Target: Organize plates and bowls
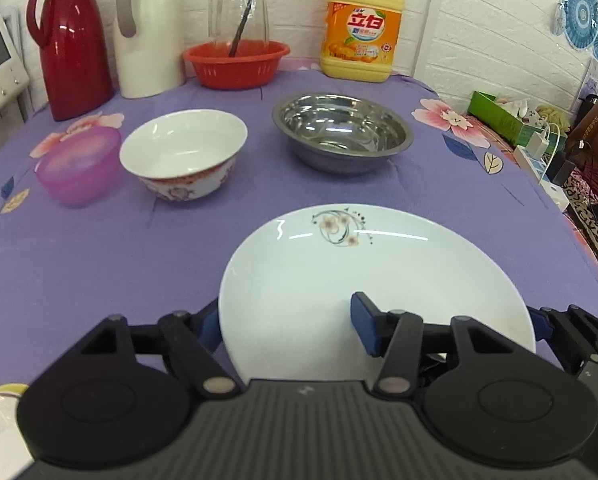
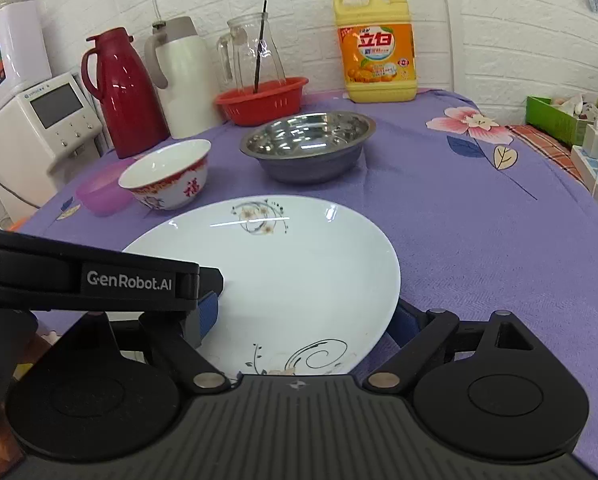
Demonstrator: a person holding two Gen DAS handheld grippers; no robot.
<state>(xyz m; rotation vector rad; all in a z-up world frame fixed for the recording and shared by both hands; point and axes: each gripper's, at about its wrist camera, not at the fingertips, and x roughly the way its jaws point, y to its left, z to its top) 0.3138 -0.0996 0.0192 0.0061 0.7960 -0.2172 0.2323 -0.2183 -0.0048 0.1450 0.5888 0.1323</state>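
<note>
A white plate with flower print (image 1: 359,280) (image 2: 291,272) lies at the near edge of the purple tablecloth. My left gripper (image 1: 285,330) straddles the plate's left rim, one blue pad (image 1: 365,328) over the plate and the other at its outer edge. My right gripper (image 2: 305,320) straddles the plate's right rim, one pad under it. The left gripper's body (image 2: 99,280) shows in the right wrist view. Behind stand a white patterned bowl (image 1: 183,152) (image 2: 167,176), a steel bowl (image 1: 343,132) (image 2: 307,144) and a small purple bowl (image 1: 79,164) (image 2: 103,194).
At the back stand a red jug (image 1: 73,40), a white jug (image 1: 147,32), a glass pitcher in a red basket (image 1: 237,62) and a yellow detergent bottle (image 1: 361,24). A white appliance (image 2: 39,128) is at the left; clutter and power strips (image 1: 547,152) lie off the right edge.
</note>
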